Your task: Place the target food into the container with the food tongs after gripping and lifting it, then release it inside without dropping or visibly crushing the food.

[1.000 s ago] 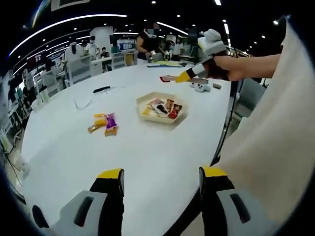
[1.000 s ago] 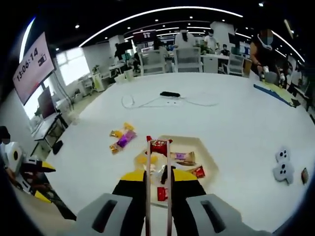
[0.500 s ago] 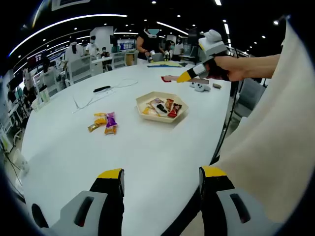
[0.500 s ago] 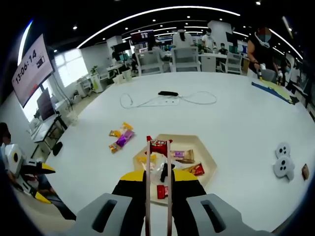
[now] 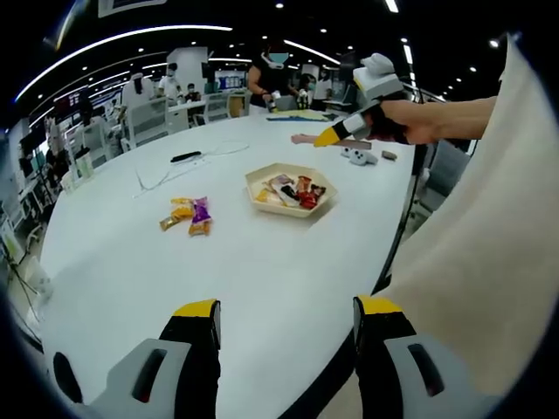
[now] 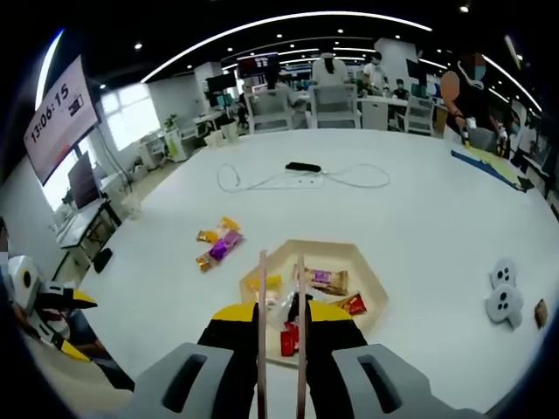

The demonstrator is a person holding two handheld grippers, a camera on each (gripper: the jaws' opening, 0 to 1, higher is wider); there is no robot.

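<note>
where legible, screen (image 6: 57, 112): "13:06:15"

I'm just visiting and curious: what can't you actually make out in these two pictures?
- Wrapper labels in the tray: too small, both views.
- Tray's near part: hidden by the tongs and right hand-held gripper, right gripper view.
- Table right side: hidden by a pale sleeve, left gripper view.

Purple and yellow wrappers (image 6: 218, 244) beside a beige tray (image 6: 362, 262), white table (image 6: 419, 218).

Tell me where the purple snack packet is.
In the right gripper view, the purple snack packet lies on the white table, left of the hexagonal tray, touching yellow packets.
</note>
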